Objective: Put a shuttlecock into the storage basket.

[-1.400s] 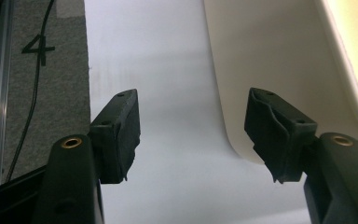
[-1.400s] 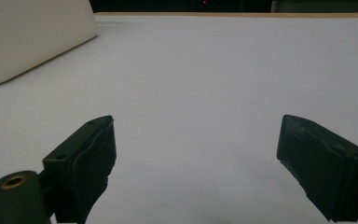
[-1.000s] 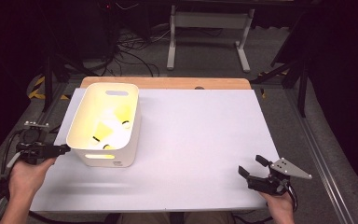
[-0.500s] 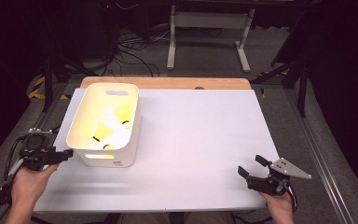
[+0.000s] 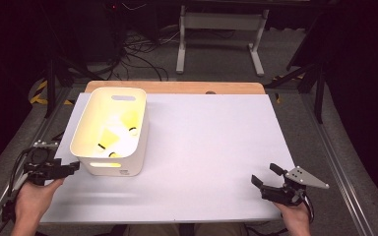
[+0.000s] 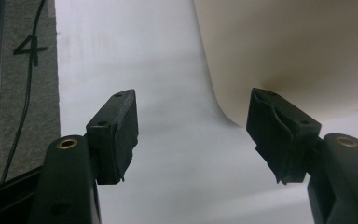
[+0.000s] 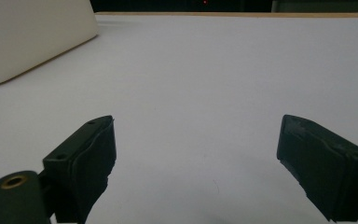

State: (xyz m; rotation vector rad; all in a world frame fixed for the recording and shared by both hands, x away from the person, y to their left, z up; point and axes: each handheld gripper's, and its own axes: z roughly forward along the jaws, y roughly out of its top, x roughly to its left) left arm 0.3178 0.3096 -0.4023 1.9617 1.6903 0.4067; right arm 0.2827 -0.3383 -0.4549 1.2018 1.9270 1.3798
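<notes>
A cream plastic bin (image 5: 110,132) stands on the left part of the white table (image 5: 202,147); several small yellow pieces with black marks lie inside it. My left gripper (image 5: 71,167) rests at the table's left front, just beside the bin's near left corner, jaws open and empty. In the left gripper view the left gripper (image 6: 191,135) frames bare table, with the bin's wall (image 6: 289,51) rising at upper right. My right gripper (image 5: 266,176) sits at the front right, open with nothing between its jaws. In the right gripper view the right gripper (image 7: 196,158) faces the bin (image 7: 32,37) far off at upper left.
A wooden strip (image 5: 177,87) runs along the table's far edge. Beyond it stand a metal frame (image 5: 221,34) and loose cables (image 5: 138,54) on the floor. A metal rail (image 5: 334,167) borders the table's right side.
My left hand has drifted slightly toward the table's front and right, staying beside the bin's corner. The right hand has kept still.
</notes>
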